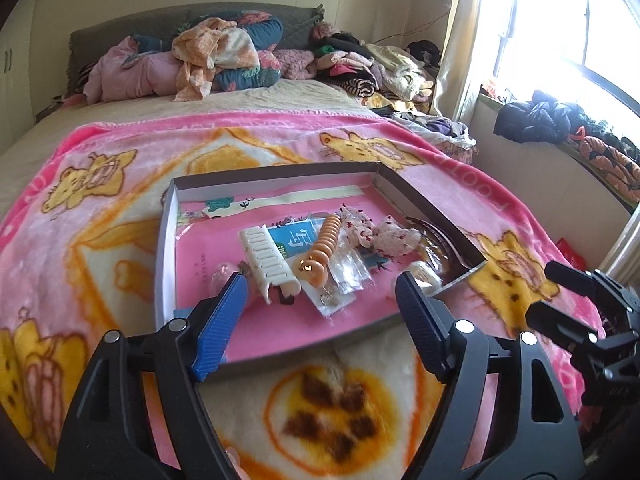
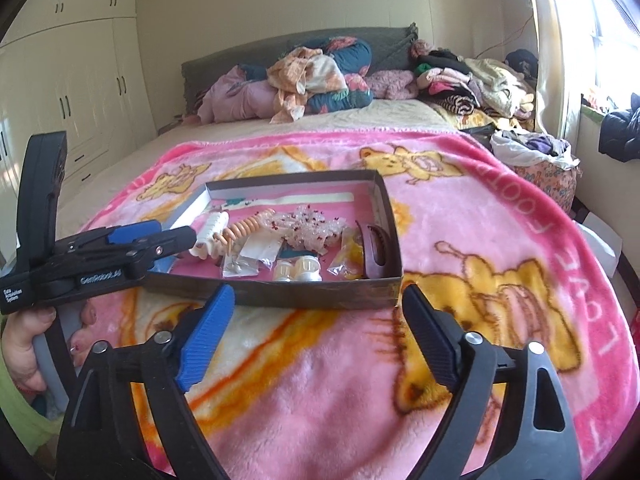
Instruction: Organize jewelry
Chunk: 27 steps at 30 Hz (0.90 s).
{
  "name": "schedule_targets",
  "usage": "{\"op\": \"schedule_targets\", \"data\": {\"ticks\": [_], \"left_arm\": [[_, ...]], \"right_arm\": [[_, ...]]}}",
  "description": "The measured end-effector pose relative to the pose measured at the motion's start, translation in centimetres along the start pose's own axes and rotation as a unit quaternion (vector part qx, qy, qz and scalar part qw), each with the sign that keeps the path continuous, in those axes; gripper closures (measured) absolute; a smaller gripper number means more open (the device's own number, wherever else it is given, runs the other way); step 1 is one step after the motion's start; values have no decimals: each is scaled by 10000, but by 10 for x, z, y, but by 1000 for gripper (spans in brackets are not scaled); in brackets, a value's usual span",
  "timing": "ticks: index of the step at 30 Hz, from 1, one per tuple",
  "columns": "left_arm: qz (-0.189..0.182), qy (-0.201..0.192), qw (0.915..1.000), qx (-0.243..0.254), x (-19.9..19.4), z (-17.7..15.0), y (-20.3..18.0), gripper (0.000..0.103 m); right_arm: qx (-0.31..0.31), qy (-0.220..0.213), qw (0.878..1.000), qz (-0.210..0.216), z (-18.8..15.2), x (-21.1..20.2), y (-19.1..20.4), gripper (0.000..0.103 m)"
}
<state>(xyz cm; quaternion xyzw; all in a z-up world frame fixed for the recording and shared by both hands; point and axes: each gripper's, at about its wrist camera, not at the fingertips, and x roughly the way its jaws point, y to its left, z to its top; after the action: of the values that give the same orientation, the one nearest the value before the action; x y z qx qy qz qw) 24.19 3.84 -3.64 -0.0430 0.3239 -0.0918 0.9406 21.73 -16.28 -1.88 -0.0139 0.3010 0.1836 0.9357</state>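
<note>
Gaping wide and empty, both grippers, left gripper [image 1: 320,280] and right gripper [image 2: 318,294], face the box [image 2: 280,292].

In the left wrist view, the left gripper's blue fingers [image 1: 224,316] cover the near wall of the box [image 1: 170,216] and part of the white hair clip [image 1: 266,262], and the right gripper [image 1: 576,320] is cut off by the right edge, its jaws out of sight. In the right wrist view, the left gripper [image 2: 156,236] hides the box's left corner, and the earrings in the clear bag [image 2: 240,266] are too small to make out.
</note>
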Motion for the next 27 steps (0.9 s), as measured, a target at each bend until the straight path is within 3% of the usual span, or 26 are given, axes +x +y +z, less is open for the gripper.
{"op": "schedule_targets", "data": {"ticks": [9,27], "left_arm": [[34,-84,9999,45,-28,-8,-10,12],[283,-243,9993,11,-61,-43,-29,12]], "right_arm": [[-180,-228,9994,-171,-3,-26,10,9],[-371,-786,9951,-474,-23,-68,18,6]]}}
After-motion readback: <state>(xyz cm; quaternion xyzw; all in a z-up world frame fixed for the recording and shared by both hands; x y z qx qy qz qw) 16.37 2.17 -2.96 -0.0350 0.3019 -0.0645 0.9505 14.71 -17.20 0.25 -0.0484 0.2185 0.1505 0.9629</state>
